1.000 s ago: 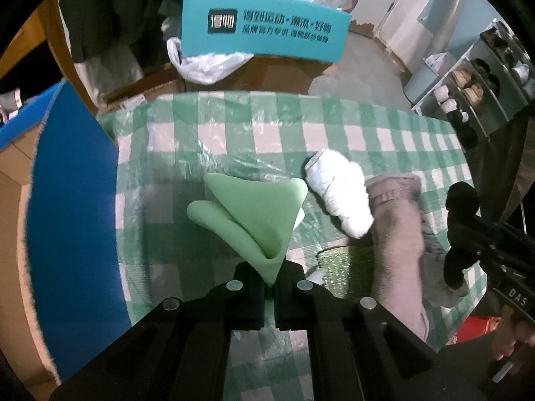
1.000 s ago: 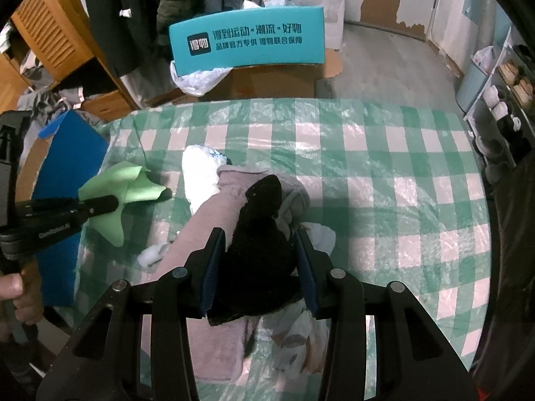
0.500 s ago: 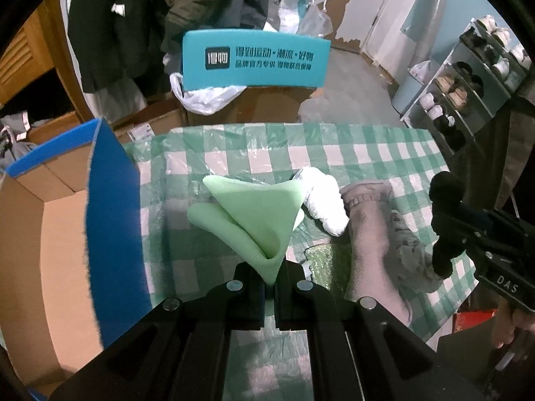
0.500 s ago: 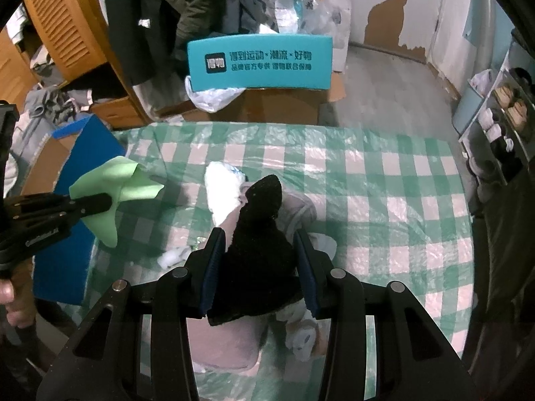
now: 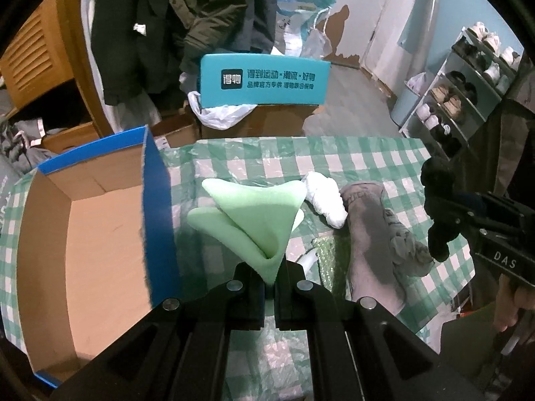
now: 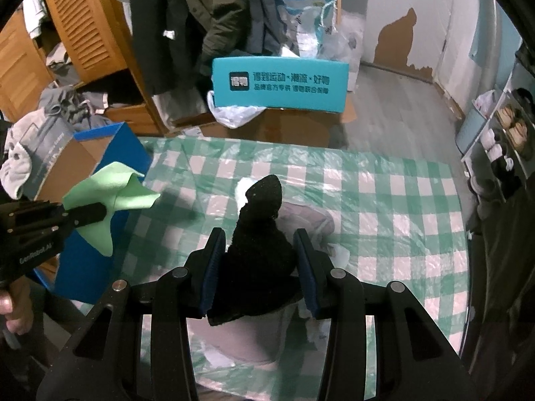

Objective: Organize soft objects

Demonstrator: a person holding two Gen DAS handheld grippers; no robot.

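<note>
Cloth first: your left claw is pressed together on one corner of the green cloth, which hangs clear of the bench, just beside the open cardboard box with the blue flap. It looks thin and light, so it will flop and swing; that corner pinch is enough, but carry it slowly. Your right claw is pinching the black fuzzy sock around its bunched middle, its pads part-way closed on the thick pile. This sock looks squashy and light and should not slip, though its loose end may drag. Beneath it, the grey garment and the white rolled sock lie on the checked bench; take each at its thickest fold.
</note>
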